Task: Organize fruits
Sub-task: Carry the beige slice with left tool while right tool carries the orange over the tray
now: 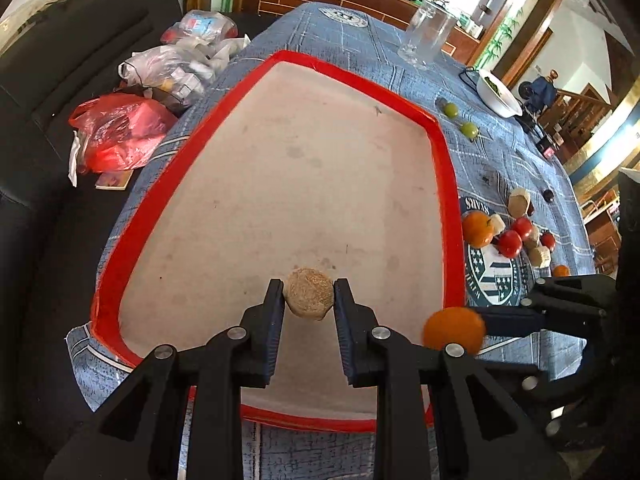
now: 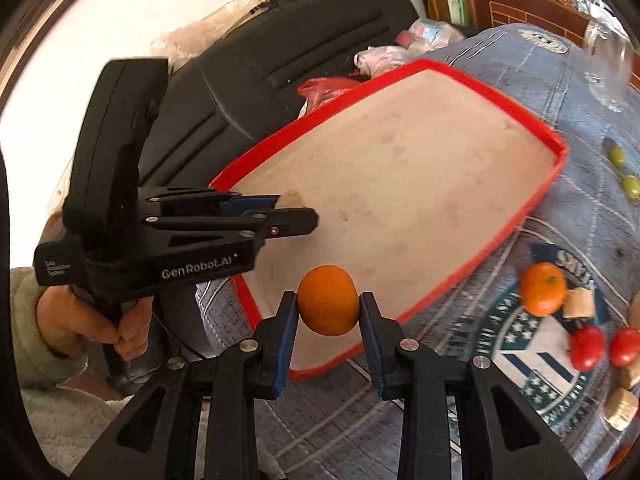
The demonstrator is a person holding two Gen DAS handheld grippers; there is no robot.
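My left gripper (image 1: 309,300) is shut on a tan, rough-skinned round fruit (image 1: 309,295), held over the near end of the red-rimmed tray (image 1: 440,148). My right gripper (image 2: 328,308) is shut on a small orange (image 2: 328,299) above the tray's (image 2: 558,148) near edge. That orange (image 1: 454,329) and the right gripper show at the lower right of the left wrist view. The left gripper (image 2: 296,212), held by a hand (image 2: 80,324), shows on the left of the right wrist view. More fruit lies on the blue cloth: an orange (image 1: 478,229), red tomatoes (image 1: 510,242), tan pieces (image 1: 519,202) and two green grapes (image 1: 469,129).
A glass jar (image 1: 426,36) and a white bowl (image 1: 498,94) stand at the far end of the table. Plastic bags, one red (image 1: 120,132), lie on the black sofa (image 1: 60,60) to the left of the table. A tiny orange (image 1: 561,270) sits near the right edge.
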